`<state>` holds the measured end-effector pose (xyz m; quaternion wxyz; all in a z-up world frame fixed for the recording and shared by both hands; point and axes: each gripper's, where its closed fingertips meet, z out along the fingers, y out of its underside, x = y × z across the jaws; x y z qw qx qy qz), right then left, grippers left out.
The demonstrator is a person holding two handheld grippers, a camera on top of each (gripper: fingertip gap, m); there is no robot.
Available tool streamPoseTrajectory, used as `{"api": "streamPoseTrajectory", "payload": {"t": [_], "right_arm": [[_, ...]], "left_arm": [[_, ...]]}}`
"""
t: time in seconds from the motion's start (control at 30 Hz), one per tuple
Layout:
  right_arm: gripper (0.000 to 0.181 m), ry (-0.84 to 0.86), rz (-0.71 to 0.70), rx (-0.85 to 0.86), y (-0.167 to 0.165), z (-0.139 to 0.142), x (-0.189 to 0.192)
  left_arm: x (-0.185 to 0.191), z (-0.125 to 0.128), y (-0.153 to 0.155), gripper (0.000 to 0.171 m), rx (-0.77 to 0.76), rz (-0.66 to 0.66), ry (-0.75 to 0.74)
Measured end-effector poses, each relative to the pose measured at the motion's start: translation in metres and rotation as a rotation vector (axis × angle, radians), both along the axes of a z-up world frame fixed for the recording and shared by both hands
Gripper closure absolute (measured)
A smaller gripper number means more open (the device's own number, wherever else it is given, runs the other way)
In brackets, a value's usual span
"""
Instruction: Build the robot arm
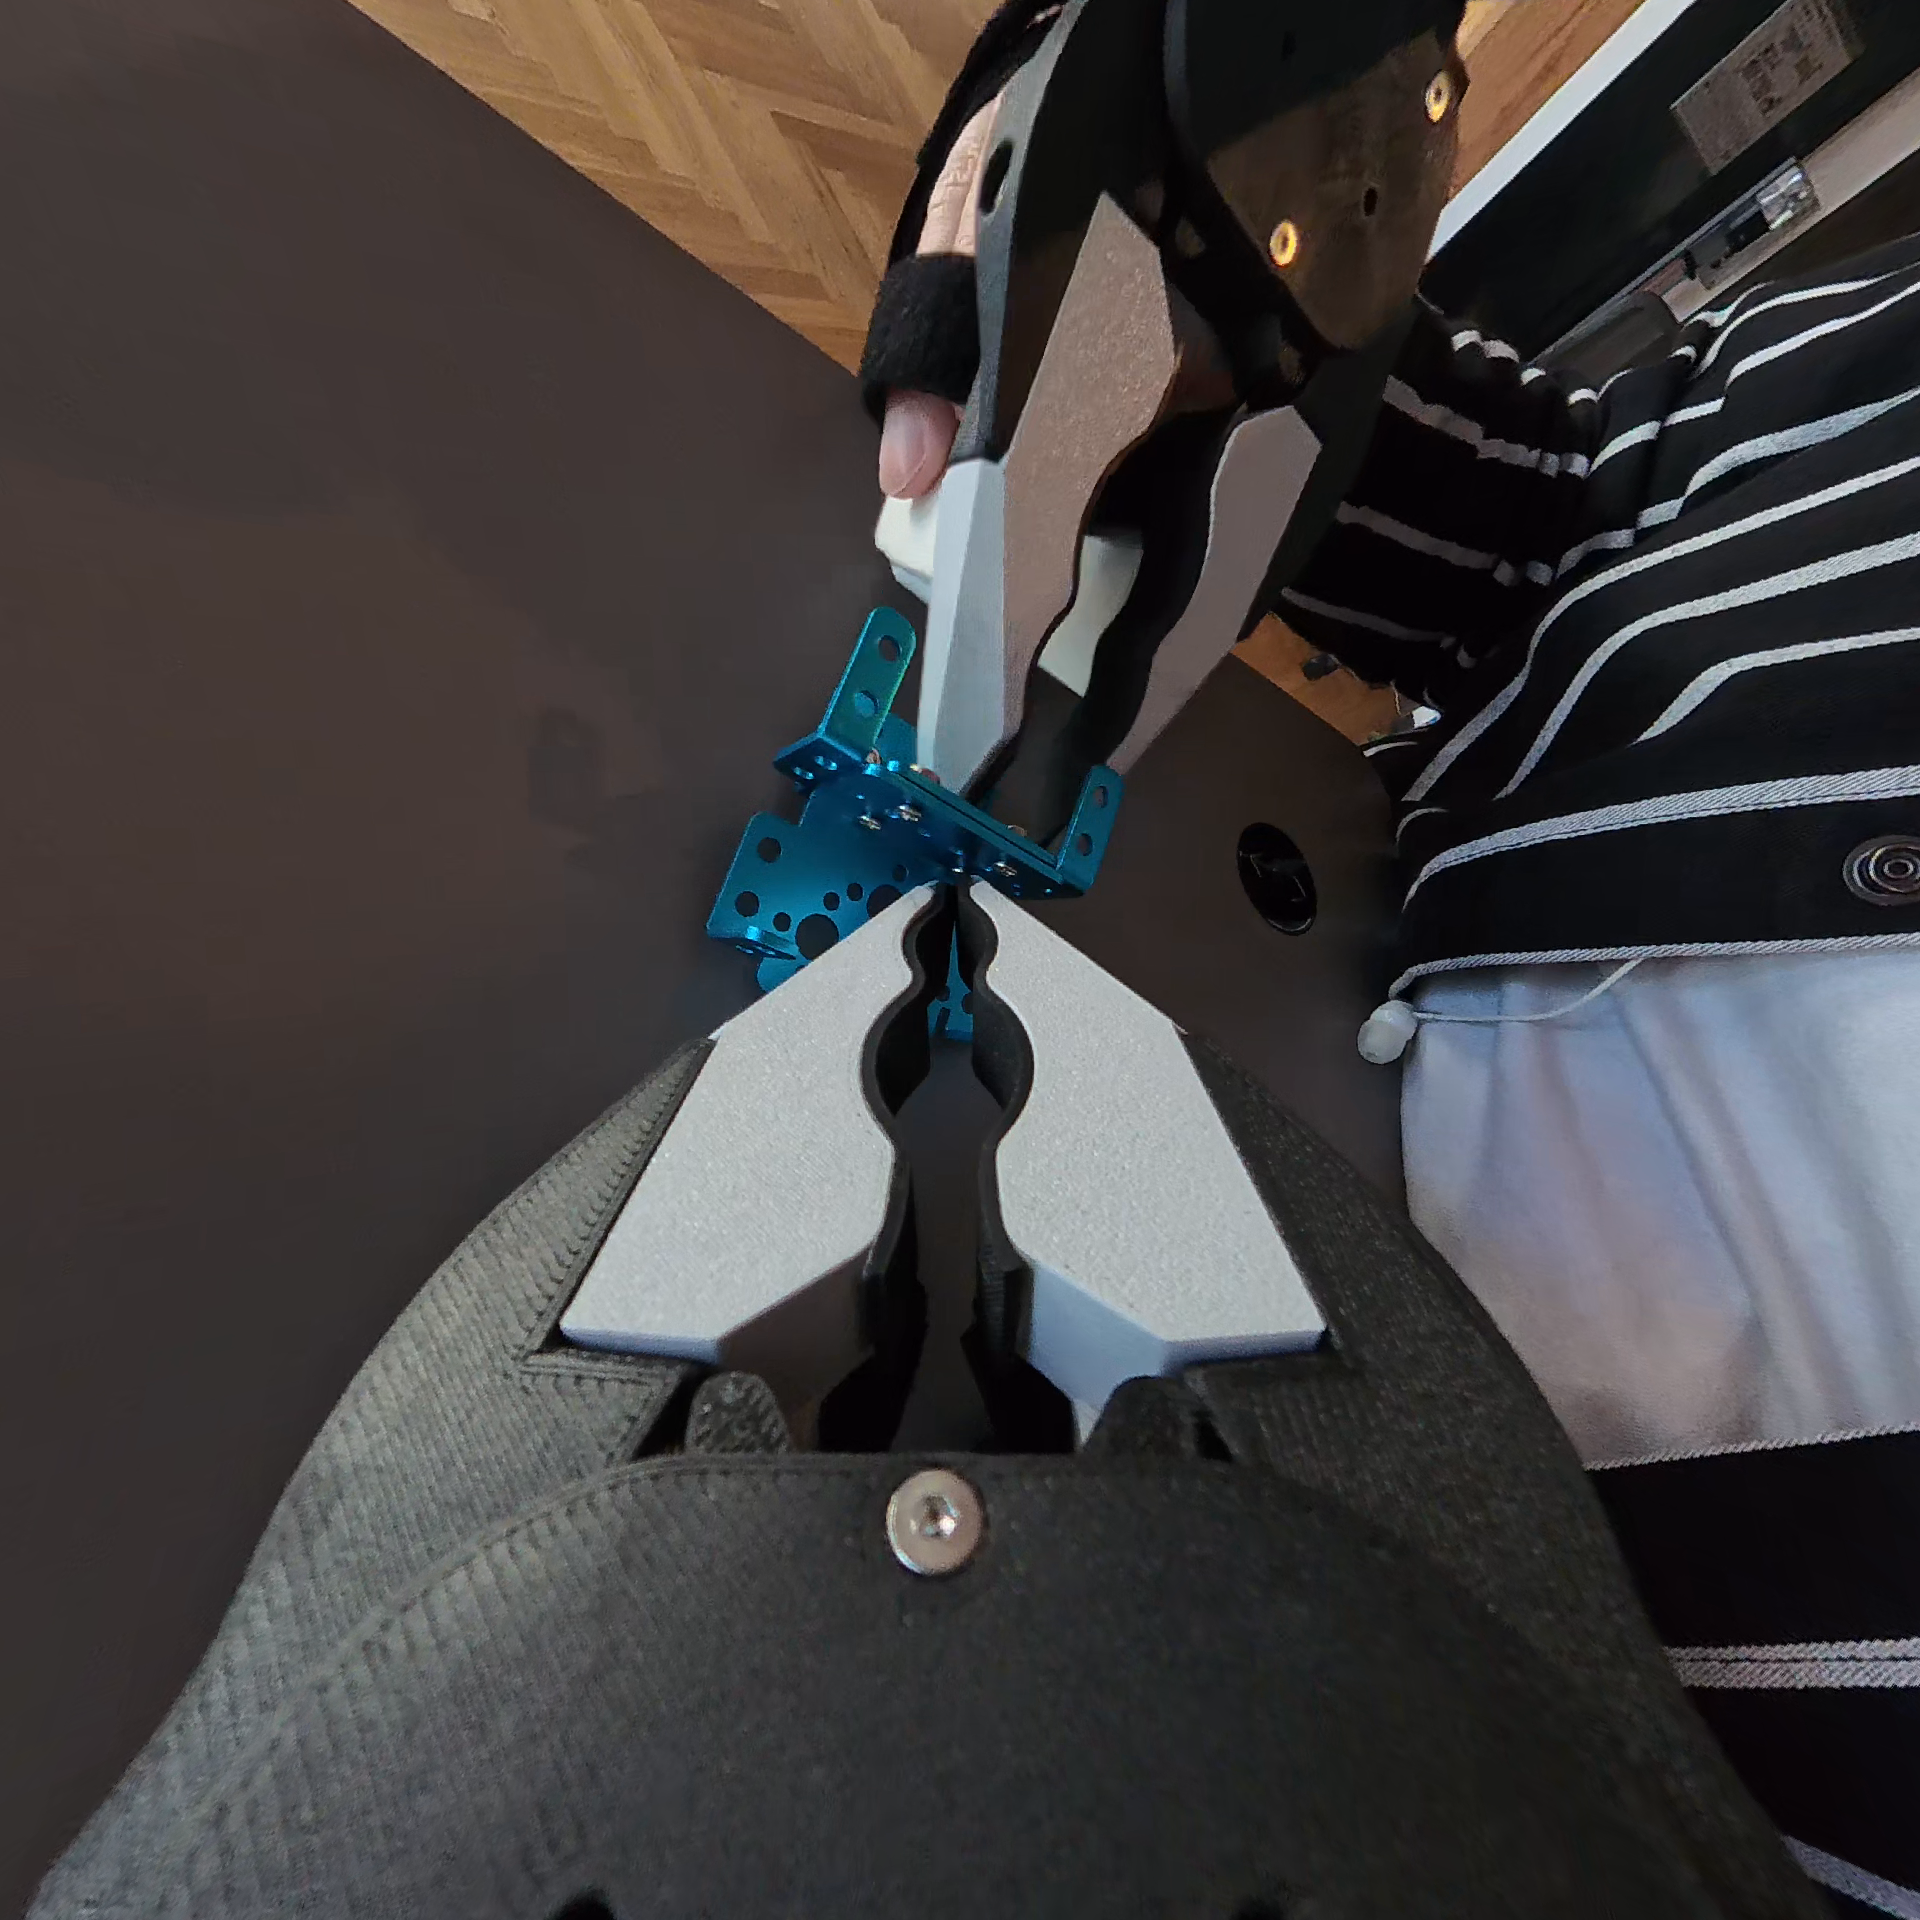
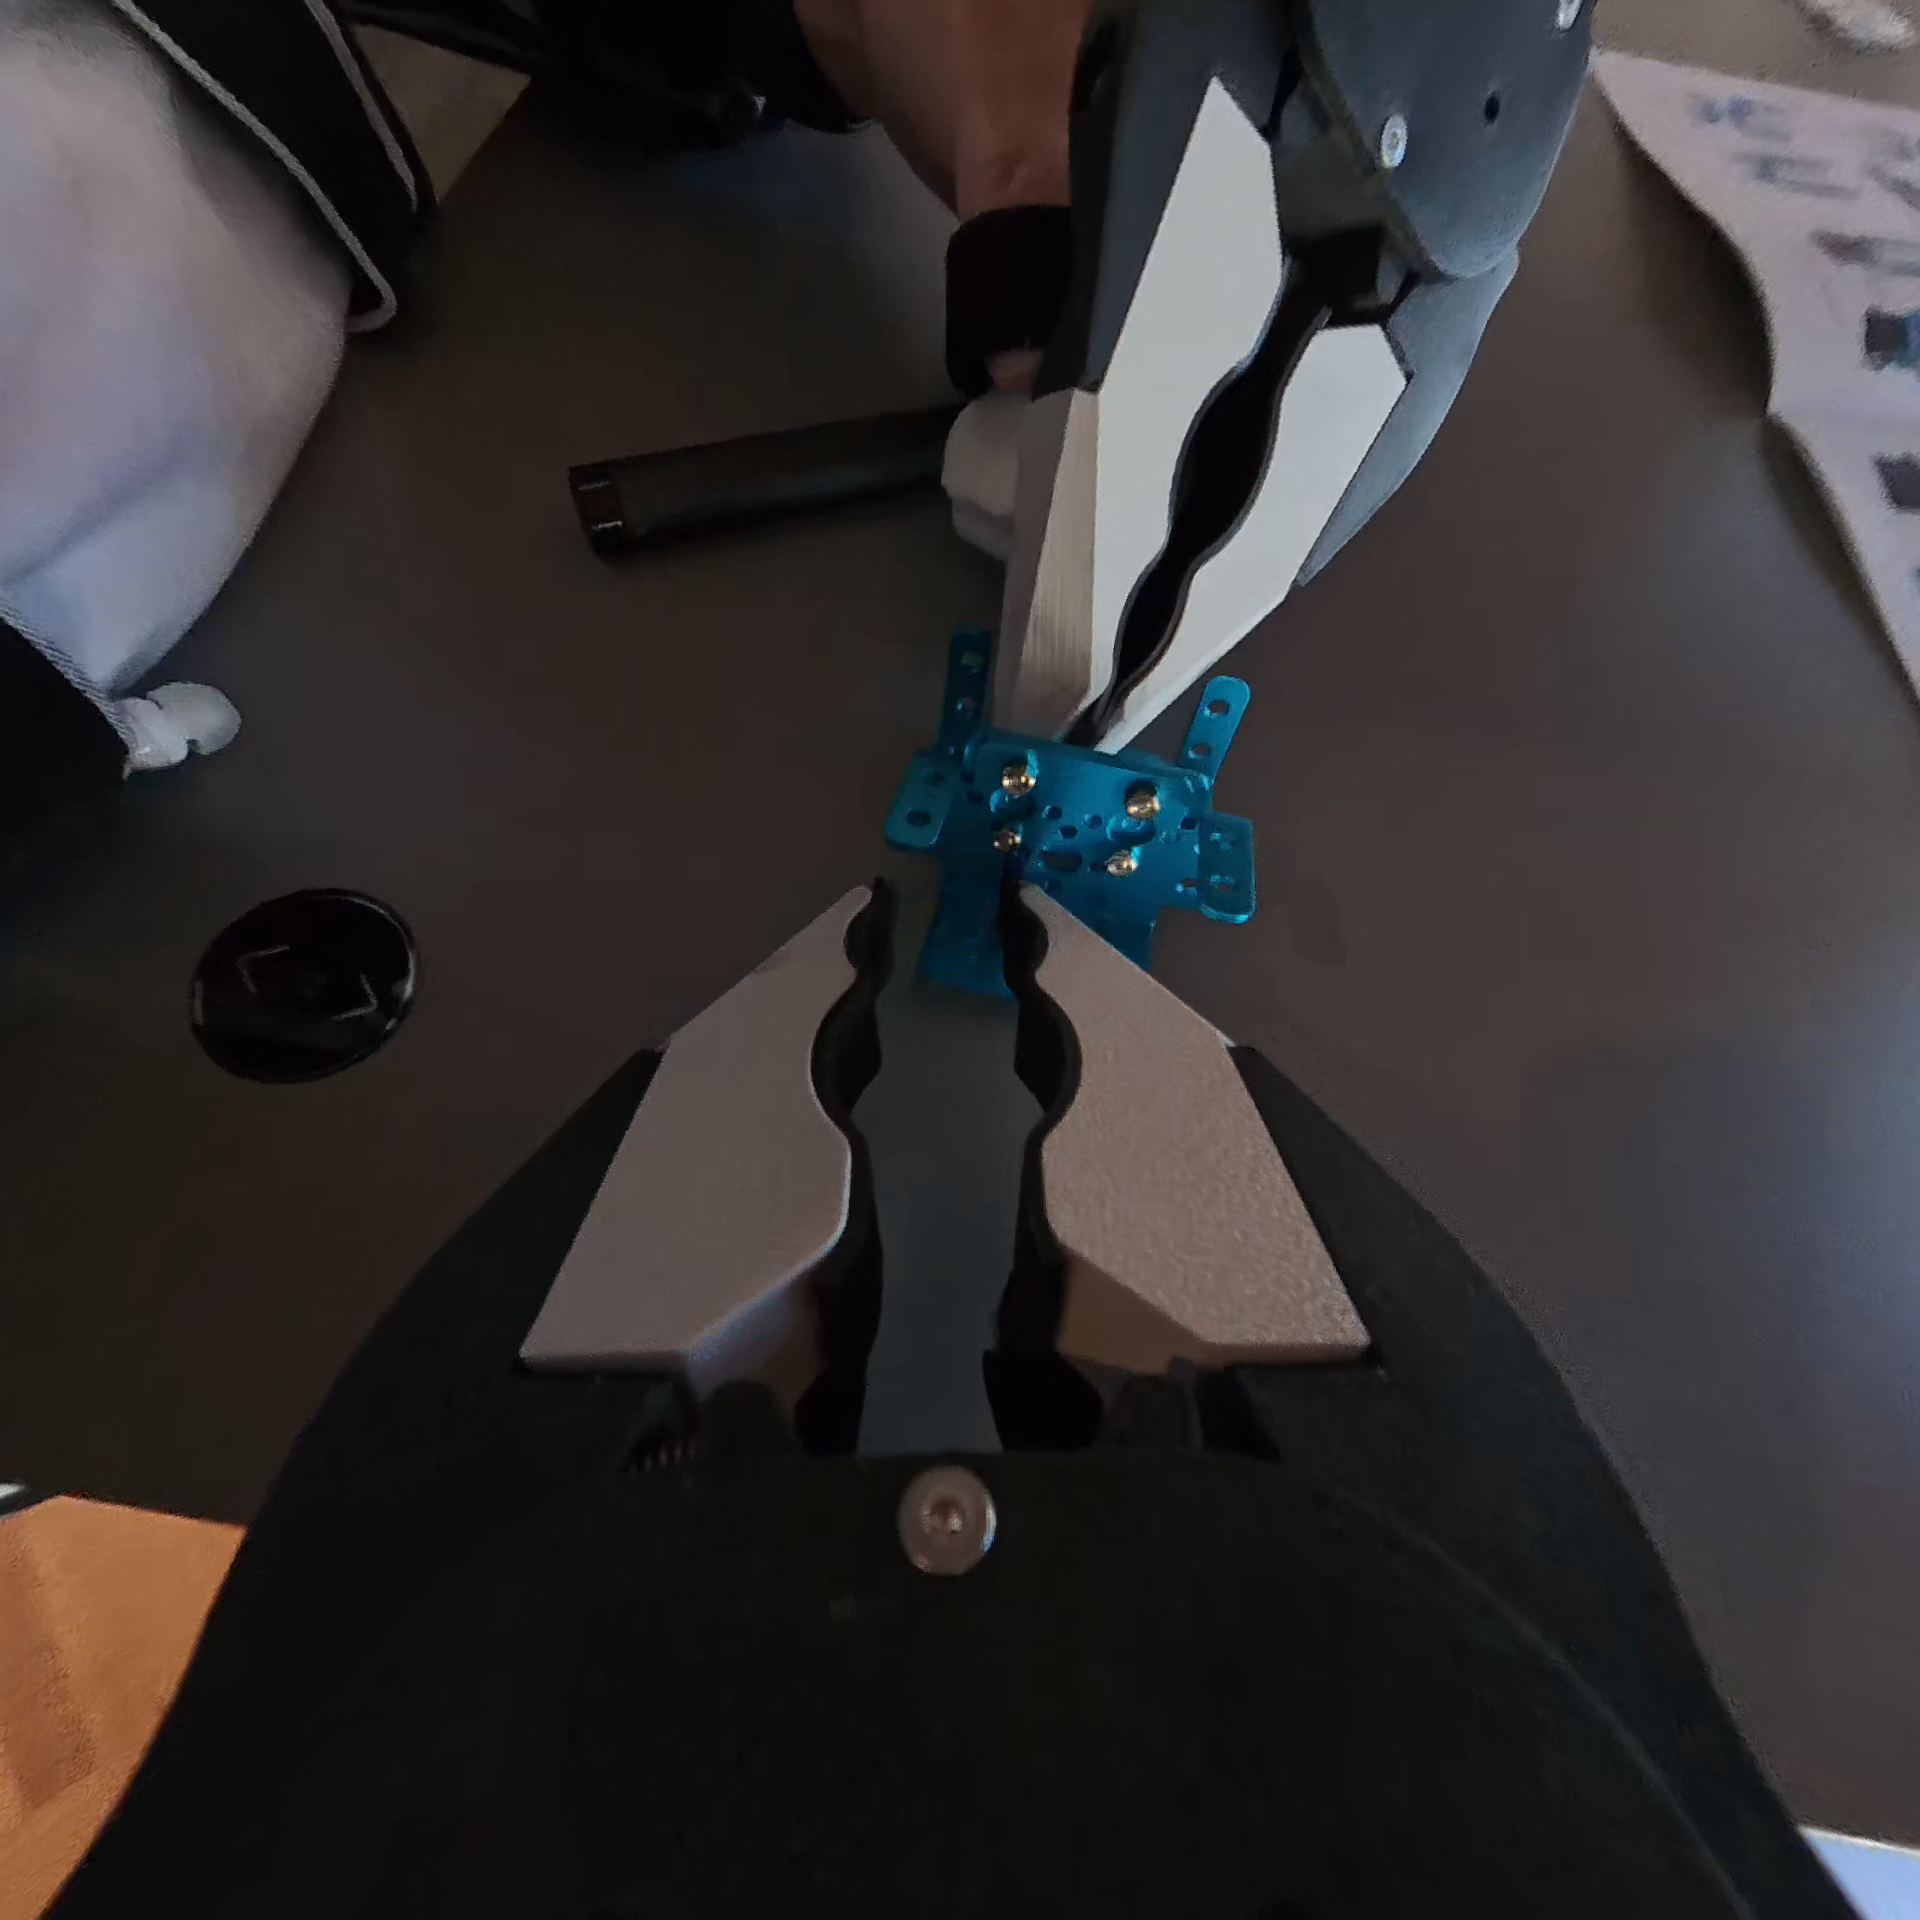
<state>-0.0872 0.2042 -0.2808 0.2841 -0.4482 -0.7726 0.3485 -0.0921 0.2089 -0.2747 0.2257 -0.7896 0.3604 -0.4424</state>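
Currently the left gripper (image 1: 951, 906) is clamped on an edge of the screwed-together blue bracket assembly (image 1: 790, 904), while the right gripper (image 2: 948, 896), jaws narrowly parted, straddles its tab, seemingly not yet clamped.

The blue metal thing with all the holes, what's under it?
The blue metal bracket sits over the dark table. Whether anything lies beneath it is hidden. The left gripper pinches its edge.

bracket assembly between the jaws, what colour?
Metallic blue bracket assembly, with brass-coloured screw heads; clearest in the right wrist view.
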Motion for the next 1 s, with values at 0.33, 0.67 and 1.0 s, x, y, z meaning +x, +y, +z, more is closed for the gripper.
{"api": "streamPoseTrajectory", "payload": {"t": [0.33, 0.67, 1.0], "right_arm": [[0.161, 0.032, 0.028, 0.051, -0.003, 0.003, 0.0], [0.158, 0.001, 0.027, 0.045, -0.003, 0.0, 0.0], [0.155, 0.006, 0.023, 0.056, -0.004, 0.003, -0.001]], "left_arm": [[0.0, 0.0, 0.0, 0.171, 0.001, -0.001, -0.001], [0.0, 0.0, 0.0, 0.171, 0.003, -0.002, 0.0], [0.0, 0.0, 0.0, 0.171, 0.004, -0.004, 0.0]]}}
